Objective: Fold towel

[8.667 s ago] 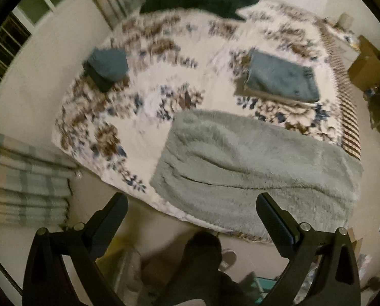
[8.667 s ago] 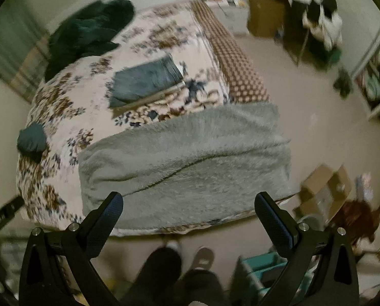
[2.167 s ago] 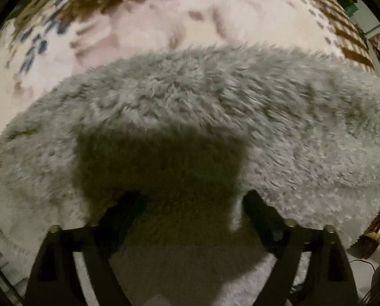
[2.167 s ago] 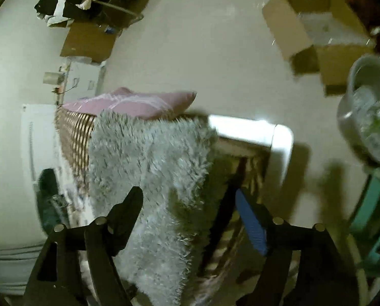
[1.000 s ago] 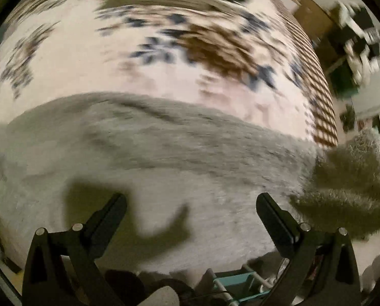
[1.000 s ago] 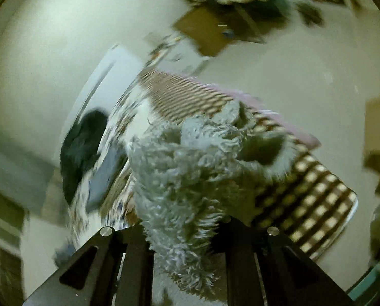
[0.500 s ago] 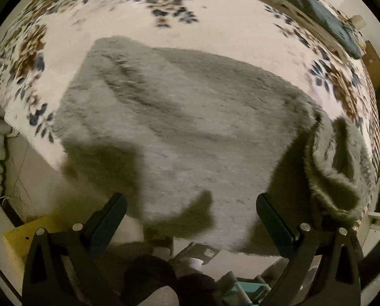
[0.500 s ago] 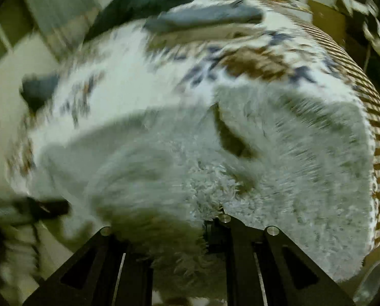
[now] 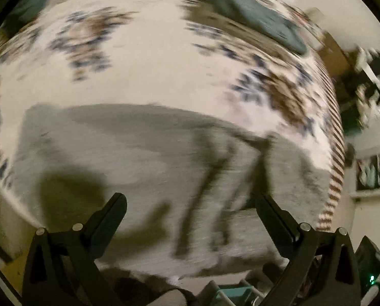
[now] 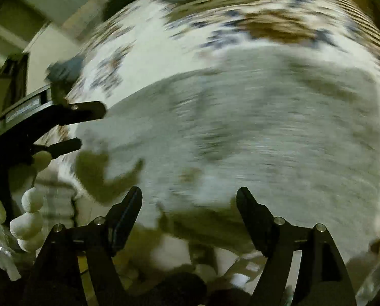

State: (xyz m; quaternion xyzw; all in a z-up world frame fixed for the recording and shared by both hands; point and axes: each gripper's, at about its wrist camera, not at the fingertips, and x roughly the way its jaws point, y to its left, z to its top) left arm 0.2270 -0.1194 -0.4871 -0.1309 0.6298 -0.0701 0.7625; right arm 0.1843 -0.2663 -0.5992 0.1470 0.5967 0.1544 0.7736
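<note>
A fluffy grey towel (image 9: pixel 139 153) lies across the near edge of a bed with a floral cover (image 9: pixel 139 63). Its right end is doubled over onto the rest, with a dark crease running down the middle. My left gripper (image 9: pixel 190 219) hovers open above the towel's near edge, nothing between its fingers. The right wrist view, blurred by motion, shows the same towel (image 10: pixel 253 132) spread wide. My right gripper (image 10: pixel 190 211) stands open over the near hem, empty. The left gripper (image 10: pixel 70 125) reaches in from the left edge, held by a gloved hand (image 10: pixel 29 204).
A folded blue-grey cloth (image 9: pixel 258 17) lies at the far side of the bed, a darker bundle (image 10: pixel 62 70) near the left corner. A brown striped bed edge (image 9: pixel 335 158) runs down the right. Cluttered furniture (image 9: pixel 368 76) stands beyond it. A teal rack (image 9: pixel 230 293) sits below.
The right gripper, shut on the towel's end half a second ago, has let go and stands open. The carried end now lies folded over the towel. Both views swing fast.
</note>
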